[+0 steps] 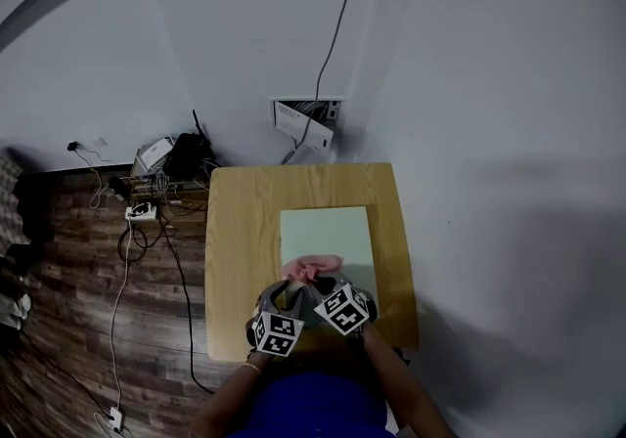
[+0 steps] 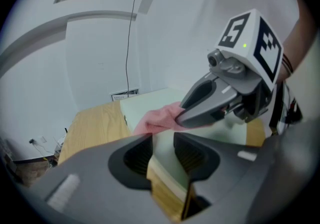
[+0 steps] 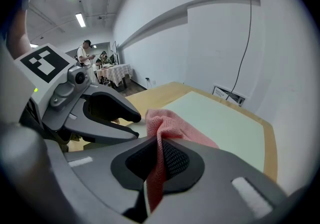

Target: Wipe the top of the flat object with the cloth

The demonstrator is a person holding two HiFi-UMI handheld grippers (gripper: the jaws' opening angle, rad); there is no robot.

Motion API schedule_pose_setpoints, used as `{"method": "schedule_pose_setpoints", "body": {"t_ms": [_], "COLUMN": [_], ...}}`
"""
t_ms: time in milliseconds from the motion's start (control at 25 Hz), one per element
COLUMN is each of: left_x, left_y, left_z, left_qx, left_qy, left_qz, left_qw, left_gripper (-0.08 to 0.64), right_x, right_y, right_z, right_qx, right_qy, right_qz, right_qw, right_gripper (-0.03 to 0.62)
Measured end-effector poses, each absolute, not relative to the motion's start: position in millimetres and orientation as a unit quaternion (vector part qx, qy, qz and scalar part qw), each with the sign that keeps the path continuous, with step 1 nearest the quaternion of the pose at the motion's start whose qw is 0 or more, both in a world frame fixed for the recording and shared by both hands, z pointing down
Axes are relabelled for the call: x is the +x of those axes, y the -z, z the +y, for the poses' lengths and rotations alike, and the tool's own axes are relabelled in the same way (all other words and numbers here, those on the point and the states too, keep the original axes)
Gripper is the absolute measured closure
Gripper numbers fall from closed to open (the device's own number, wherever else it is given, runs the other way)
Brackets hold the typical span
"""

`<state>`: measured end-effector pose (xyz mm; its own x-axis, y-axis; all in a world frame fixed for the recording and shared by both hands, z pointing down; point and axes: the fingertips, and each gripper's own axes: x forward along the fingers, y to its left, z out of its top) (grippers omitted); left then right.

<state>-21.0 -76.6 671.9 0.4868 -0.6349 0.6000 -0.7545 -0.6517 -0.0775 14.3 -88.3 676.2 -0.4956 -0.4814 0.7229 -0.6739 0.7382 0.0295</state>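
A pink cloth (image 3: 176, 126) of open, net-like weave is clamped between the pads of the right gripper (image 3: 160, 143). One strip runs back between the pads, and the rest is bunched ahead of them over the near end of the flat board (image 3: 225, 123). The jaws of the left gripper (image 2: 162, 143) are held moderately apart with nothing gripped; only the board's near edge is seen through the gap. The board is pale green, smooth and rectangular, laid on a wooden table (image 1: 240, 231). In the head view both pairs of jaws are covered by the marker cubes (image 1: 277, 332). Whether the cloth touches the board cannot be made out.
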Motion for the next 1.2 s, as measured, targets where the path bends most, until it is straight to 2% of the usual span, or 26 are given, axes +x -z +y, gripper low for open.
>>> {"method": "schedule_pose_setpoints", "body": {"t_ms": [1200], "left_x": [-20.2], "left_y": [-670.5], "left_z": [-75.9], "left_qx": [0.856], "left_qy": [-0.302], "left_qz": [-0.407], "left_qw": [0.1], "left_gripper": [0.426], "right_x": [125.3], "right_y": [-677.4], "right_z": [-64.1], "right_qx": [0.422], "right_qy": [-0.167], "right_qz": [-0.806], "right_qw": [0.381], "right_gripper": [0.577]}}
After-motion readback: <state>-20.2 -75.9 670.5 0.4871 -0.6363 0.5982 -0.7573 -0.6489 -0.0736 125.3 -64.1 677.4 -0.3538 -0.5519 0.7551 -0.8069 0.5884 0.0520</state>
